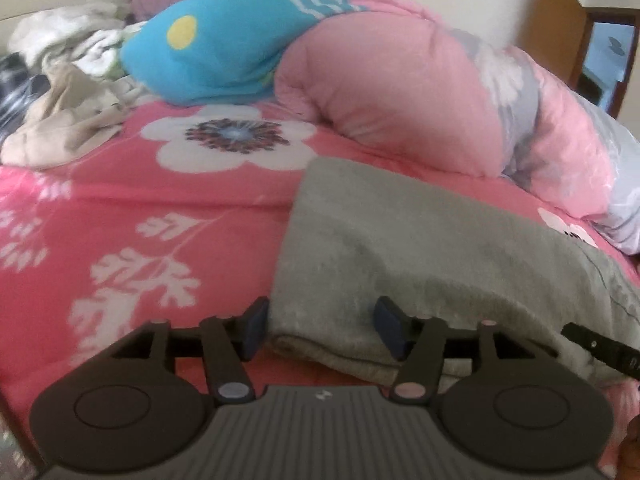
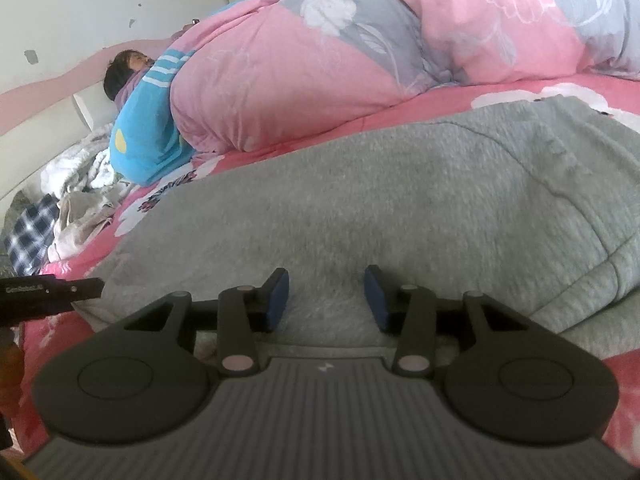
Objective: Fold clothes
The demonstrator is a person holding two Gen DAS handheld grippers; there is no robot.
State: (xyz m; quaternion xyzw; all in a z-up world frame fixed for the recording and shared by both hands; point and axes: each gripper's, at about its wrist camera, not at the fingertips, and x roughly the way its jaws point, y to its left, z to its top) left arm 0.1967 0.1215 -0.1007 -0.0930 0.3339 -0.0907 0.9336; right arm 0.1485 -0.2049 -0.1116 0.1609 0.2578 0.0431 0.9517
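Since both the left gripper [image 1: 322, 330] and the right gripper [image 2: 326, 300] are let go of the gray sweater [image 2: 360, 208], its soft fold might flop open again.

In the left wrist view, the folded garment [image 1: 420, 248] lies on the bed [image 1: 140, 216] at lower right of the frame, its near edge between the fingers of the left gripper [image 1: 322, 328] at bottom centre. Behind it, a rolled quilt [image 1: 400, 92] crosses the upper right, with a pillow [image 1: 216, 52] to its left. A heap of clothes [image 1: 60, 92] sits at the left edge. In the right wrist view, the garment [image 2: 360, 200] fills the centre just above the right gripper [image 2: 326, 300].
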